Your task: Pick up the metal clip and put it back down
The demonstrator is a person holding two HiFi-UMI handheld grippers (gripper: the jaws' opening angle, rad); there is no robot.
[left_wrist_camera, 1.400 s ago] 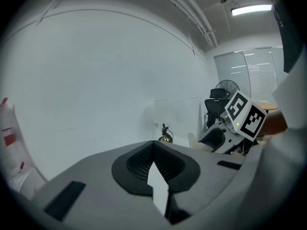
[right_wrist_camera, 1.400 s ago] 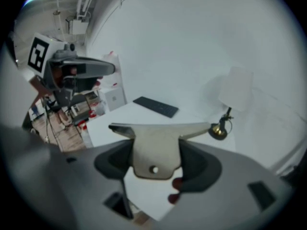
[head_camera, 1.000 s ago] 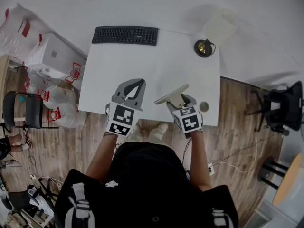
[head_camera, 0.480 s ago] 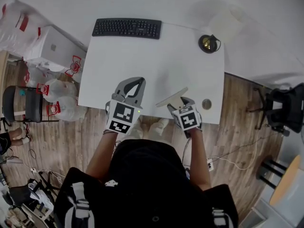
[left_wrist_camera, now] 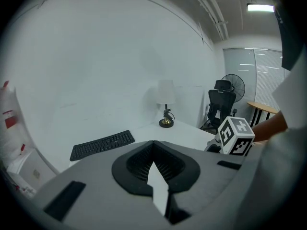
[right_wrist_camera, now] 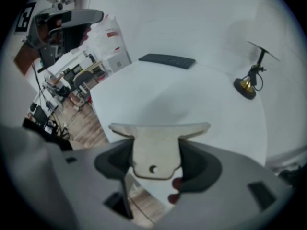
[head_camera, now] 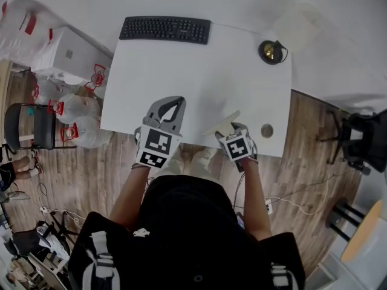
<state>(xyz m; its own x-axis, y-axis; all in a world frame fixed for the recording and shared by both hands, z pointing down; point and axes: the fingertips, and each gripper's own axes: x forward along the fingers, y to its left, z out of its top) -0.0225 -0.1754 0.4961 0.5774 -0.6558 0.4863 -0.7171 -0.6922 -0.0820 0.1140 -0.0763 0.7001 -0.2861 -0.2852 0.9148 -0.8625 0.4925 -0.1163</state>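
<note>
The metal clip, a pale flat T-shaped piece, is held by my right gripper above the white table near its front edge. In the right gripper view the clip sits between the dark pads, its wide bar pointing outward, and my right gripper is shut on it. My left gripper hovers over the front edge to the left, jaws together with nothing between them. In its own view my left gripper shows only a thin pale slit between the pads.
A black keyboard lies at the table's far edge. A brass-based lamp stands at the far right corner. A round cable hole is right of the right gripper. White bags and a chair stand left of the table.
My right gripper has drawn slightly left and back with the clip, which now looks shorter from above. The left gripper has hardly moved. The head view has shifted a little.
</note>
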